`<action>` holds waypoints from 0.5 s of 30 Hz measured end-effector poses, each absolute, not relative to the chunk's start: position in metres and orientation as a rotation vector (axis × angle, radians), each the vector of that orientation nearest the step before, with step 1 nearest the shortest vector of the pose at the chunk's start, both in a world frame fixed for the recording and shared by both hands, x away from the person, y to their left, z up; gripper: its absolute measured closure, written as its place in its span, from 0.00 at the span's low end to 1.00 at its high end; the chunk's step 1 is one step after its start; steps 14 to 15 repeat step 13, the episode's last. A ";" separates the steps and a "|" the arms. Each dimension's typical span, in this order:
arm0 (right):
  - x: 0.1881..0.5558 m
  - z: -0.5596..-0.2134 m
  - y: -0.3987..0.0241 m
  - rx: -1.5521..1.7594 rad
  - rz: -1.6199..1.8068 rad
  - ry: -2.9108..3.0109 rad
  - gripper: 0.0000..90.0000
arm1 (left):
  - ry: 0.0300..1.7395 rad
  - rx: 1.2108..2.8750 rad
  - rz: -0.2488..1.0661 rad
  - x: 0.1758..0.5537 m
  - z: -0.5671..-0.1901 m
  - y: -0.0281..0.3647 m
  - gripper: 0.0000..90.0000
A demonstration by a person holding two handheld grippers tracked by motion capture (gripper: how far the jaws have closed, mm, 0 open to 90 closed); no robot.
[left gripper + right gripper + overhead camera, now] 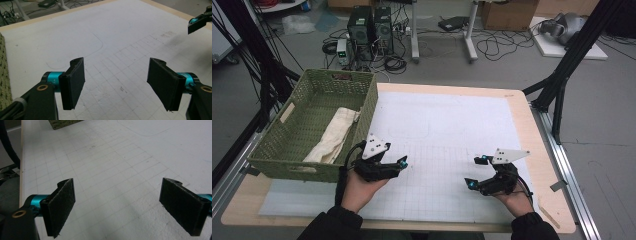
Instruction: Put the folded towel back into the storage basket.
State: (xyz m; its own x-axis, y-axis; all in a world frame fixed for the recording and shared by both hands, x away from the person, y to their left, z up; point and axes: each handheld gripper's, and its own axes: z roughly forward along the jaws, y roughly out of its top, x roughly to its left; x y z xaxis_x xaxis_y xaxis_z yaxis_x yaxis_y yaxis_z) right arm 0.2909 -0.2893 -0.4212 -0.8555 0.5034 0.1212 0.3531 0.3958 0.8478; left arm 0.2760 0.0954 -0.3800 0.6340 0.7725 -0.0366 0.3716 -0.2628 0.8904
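Both grippers hover over the white mat, jaws apart and empty: left gripper, right gripper. A folded cream cloth lies inside the green basket at ten o'clock; a clean pickup likely means lifting the left gripper over the rim first.

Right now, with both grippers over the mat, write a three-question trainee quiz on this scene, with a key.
1. True or false: the left gripper holds the cloth.
2. Where does the cloth lie? A) on the white mat B) inside the green basket C) between the right gripper's jaws
3. Fill in: in both gripper views the jaws stand ____, with nothing between them.

Key
1. False: its jaws are apart and empty above the mat.
2. B: it lies folded along the basket's floor, near the right-hand wall.
3. Open.
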 end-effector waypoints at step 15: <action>0.290 -0.421 -0.289 0.770 1.459 2.490 0.14 | 0.897 1.895 0.530 0.275 -0.390 0.089 0.33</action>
